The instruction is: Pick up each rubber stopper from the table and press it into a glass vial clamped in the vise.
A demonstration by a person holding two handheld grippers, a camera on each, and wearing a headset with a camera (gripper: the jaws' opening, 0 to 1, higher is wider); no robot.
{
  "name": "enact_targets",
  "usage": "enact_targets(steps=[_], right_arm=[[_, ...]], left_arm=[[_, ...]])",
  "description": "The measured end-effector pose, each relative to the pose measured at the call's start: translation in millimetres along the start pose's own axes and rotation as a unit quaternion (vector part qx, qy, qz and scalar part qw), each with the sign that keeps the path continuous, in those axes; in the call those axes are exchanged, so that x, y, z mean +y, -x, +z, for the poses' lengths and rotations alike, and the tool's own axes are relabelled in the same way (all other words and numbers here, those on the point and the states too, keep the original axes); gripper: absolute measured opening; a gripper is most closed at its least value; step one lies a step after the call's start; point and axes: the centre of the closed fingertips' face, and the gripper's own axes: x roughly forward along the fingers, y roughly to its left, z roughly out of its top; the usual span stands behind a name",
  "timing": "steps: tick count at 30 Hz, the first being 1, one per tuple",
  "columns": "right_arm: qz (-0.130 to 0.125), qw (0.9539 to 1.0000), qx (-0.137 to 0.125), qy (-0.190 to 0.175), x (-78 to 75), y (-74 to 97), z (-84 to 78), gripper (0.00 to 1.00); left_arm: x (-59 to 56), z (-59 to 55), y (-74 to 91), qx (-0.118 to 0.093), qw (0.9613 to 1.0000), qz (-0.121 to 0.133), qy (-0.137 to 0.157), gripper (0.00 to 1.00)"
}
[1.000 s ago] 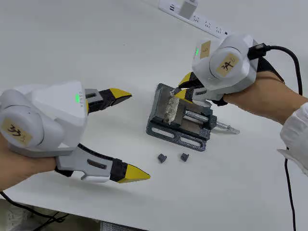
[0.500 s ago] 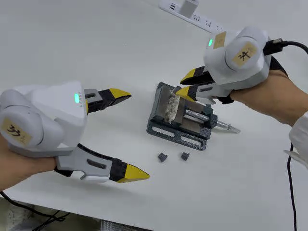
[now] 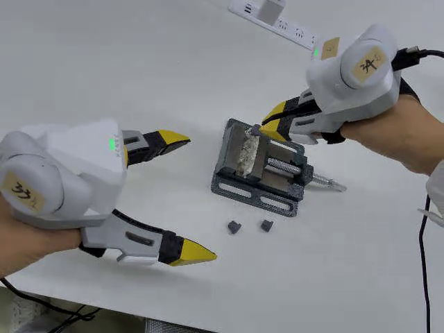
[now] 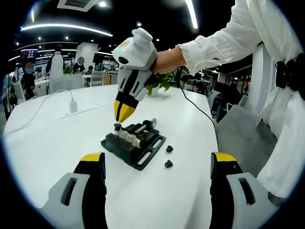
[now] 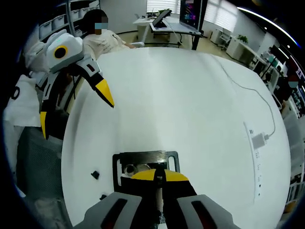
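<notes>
A dark vise [image 3: 255, 189] stands mid-table with clear glass vials [image 3: 245, 154] clamped in it. One dark rubber stopper [image 3: 255, 129] sits on the vial at the far end, seen too in the left gripper view as the stopper [image 4: 117, 126]. Two loose stoppers [image 3: 234, 226] [image 3: 266, 225] lie on the table in front of the vise. My right gripper [image 3: 272, 119] hovers shut just above and right of the capped vial, holding nothing. My left gripper [image 3: 191, 198] is wide open to the left of the vise, well apart from it.
A white power strip [image 3: 277, 24] with a charger lies at the far edge, its cable running across the white table [image 3: 139, 62]. The vise screw handle [image 3: 329, 184] sticks out to the right. A person sits beyond the table in the right gripper view.
My right gripper has lifted up and to the right off the vise, leaving the stopper on the vial. The left gripper has stayed put.
</notes>
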Motion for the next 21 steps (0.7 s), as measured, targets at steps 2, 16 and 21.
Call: enact_targets(steps=[2,16,21], right_arm=[[0.001,1.0000,0.000,0.000,-0.2,-1.2,-0.1,0.00],[0.010,0.9999,0.007,0.004,-1.3,-6.5,-2.5,0.00],[0.012,0.9997,0.017,0.013,1.0,-6.2,-0.3,0.00]], left_arm=[[0.6,-0.2,0.5,0.000,1.0000,0.001,0.000,0.90],[0.5,-1.1,1.6,-0.003,1.0000,0.003,0.005,0.90],[1.2,-0.9,1.2,-0.004,1.0000,0.004,0.005,0.90]])
